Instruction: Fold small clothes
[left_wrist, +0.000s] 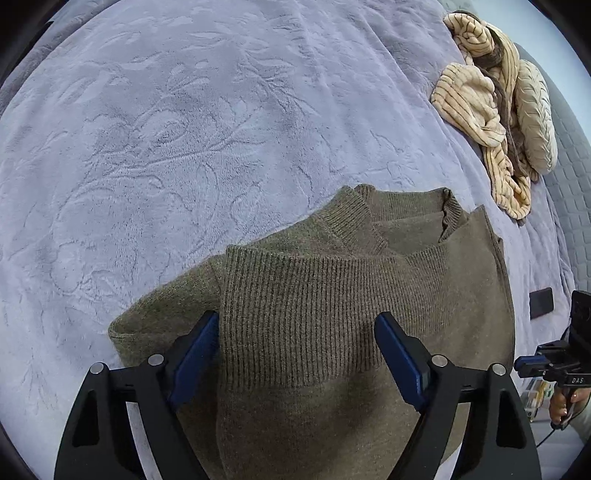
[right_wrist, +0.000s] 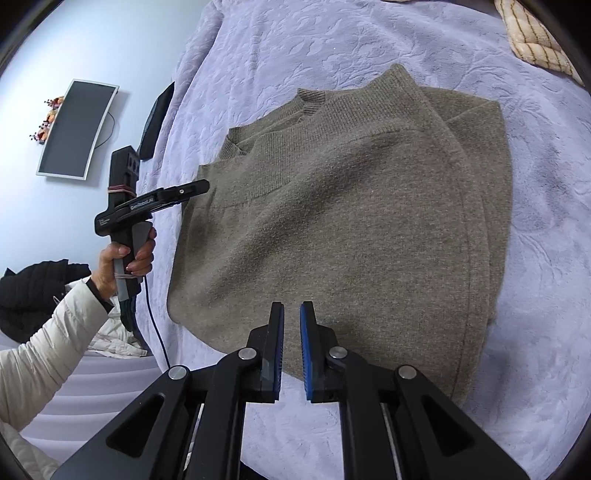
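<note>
An olive-brown knit sweater (left_wrist: 332, 314) lies folded on the lavender blanket (left_wrist: 166, 129), its sleeves laid in over the body. It also shows in the right wrist view (right_wrist: 351, 221). My left gripper (left_wrist: 297, 328) is open just above the sweater's ribbed fold, with nothing between its blue pads. It also shows from the side in the right wrist view (right_wrist: 192, 190), at the sweater's left edge. My right gripper (right_wrist: 291, 310) hovers at the sweater's near hem, its pads nearly together with a narrow empty gap. It also shows at the right edge of the left wrist view (left_wrist: 524, 363).
A heap of cream striped fleece clothes (left_wrist: 495, 110) lies at the far right of the bed. A dark phone (left_wrist: 541, 302) lies near the bed edge. A monitor (right_wrist: 74, 129) hangs on the wall beyond.
</note>
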